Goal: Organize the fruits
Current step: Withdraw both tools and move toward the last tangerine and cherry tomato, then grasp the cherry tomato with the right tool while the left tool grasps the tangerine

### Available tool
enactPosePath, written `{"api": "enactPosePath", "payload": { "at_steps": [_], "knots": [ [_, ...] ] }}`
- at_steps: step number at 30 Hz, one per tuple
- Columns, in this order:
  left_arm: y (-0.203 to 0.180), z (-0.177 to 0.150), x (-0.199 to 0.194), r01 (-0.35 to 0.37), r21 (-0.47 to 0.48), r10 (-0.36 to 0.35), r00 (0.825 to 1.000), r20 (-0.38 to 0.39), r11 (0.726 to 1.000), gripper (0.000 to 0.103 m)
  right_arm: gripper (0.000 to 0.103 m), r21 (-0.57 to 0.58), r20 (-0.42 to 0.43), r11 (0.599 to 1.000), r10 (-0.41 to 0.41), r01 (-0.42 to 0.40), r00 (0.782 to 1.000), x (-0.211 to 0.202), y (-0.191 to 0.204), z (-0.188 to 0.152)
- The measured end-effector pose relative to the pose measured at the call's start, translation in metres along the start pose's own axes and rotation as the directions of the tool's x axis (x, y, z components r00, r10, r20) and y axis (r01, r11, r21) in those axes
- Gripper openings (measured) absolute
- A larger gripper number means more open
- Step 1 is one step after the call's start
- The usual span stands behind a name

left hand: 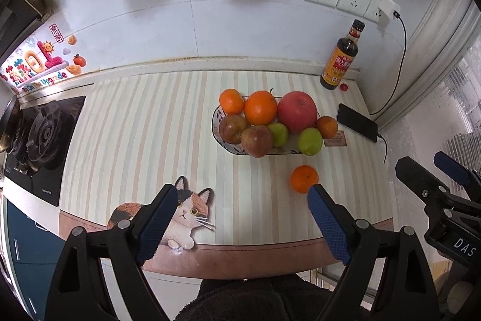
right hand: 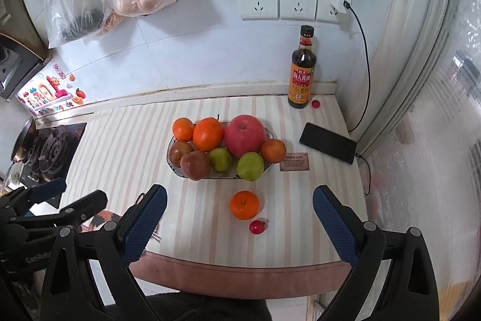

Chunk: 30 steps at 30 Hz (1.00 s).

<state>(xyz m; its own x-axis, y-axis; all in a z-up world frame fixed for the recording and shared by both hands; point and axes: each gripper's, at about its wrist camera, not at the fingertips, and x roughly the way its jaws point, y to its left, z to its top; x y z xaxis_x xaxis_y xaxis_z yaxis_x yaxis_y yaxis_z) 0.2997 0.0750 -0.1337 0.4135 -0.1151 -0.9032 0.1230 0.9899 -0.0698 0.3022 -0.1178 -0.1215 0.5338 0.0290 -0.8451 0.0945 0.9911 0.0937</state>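
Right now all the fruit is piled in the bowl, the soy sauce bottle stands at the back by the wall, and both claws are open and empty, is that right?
Not quite: one orange and a small red fruit lie on the mat in front of the bowl, as the right wrist view shows. The soy sauce bottle does stand at the back by the wall, and the left claw and right claw are both open and empty.

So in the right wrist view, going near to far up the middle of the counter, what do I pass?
Small red fruit → loose orange → green fruit at the plate's front → big red apple → wall sockets.
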Motion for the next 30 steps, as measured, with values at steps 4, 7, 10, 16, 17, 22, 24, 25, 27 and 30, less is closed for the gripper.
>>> {"api": "enactPosePath", "payload": {
  "at_steps": [4, 7, 10, 16, 17, 22, 24, 25, 27, 30],
  "knots": [
    [-0.001, 0.0, 0.012, -0.01, -0.009, 0.01, 1.0, -0.014, 1.0, 0.088, 0.1, 0.019, -0.025, 1.0, 0.009, -0.008, 1.0, 0.014, -0.006, -0.002],
    [-0.004, 0.001, 0.03, -0.033, -0.001, 0.033, 0.999, -0.03, 0.999, 0.089, 0.1, 0.041, -0.059, 0.999, 0.012, -0.01, 0.998, 0.034, -0.015, -0.005],
    [-0.008, 0.0, 0.053, -0.064, 0.02, 0.065, 0.996, -0.06, 0.998, 0.1, 0.1, 0.06, -0.11, 0.998, 0.011, -0.005, 0.994, 0.061, -0.025, -0.011],
    [-0.017, -0.005, 0.099, -0.096, 0.035, 0.1, 0.986, -0.133, 0.995, 0.1, 0.1, 0.085, -0.236, 0.996, 0.013, 0.008, 0.972, 0.124, -0.046, -0.033],
    [-0.018, -0.006, 0.104, -0.102, 0.039, 0.106, 0.983, -0.149, 0.994, 0.1, 0.1, 0.091, -0.25, 0.996, 0.016, 0.007, 0.968, 0.132, -0.049, -0.036],
    [-0.022, -0.01, 0.135, -0.118, 0.046, 0.125, 0.973, -0.195, 0.992, 0.1, 0.1, 0.128, -0.334, 0.992, 0.052, -0.009, 0.941, 0.179, -0.064, -0.059],
    [-0.023, -0.01, 0.145, -0.122, 0.04, 0.128, 0.97, -0.207, 0.992, 0.1, 0.1, 0.144, -0.36, 0.989, 0.066, -0.014, 0.93, 0.197, -0.07, -0.069],
    [-0.023, -0.01, 0.151, -0.115, 0.032, 0.119, 0.968, -0.22, 0.993, 0.1, 0.1, 0.149, -0.367, 0.989, 0.068, -0.014, 0.928, 0.201, -0.073, -0.072],
    [-0.023, -0.01, 0.16, -0.115, 0.023, 0.117, 0.965, -0.233, 0.993, 0.1, 0.1, 0.161, -0.39, 0.987, 0.078, -0.016, 0.918, 0.217, -0.077, -0.079],
    [-0.025, -0.011, 0.175, -0.108, 0.019, 0.109, 0.961, -0.253, 0.994, 0.1, 0.093, 0.178, -0.413, 0.984, 0.101, -0.029, 0.905, 0.238, -0.079, -0.088]
  ]
}}
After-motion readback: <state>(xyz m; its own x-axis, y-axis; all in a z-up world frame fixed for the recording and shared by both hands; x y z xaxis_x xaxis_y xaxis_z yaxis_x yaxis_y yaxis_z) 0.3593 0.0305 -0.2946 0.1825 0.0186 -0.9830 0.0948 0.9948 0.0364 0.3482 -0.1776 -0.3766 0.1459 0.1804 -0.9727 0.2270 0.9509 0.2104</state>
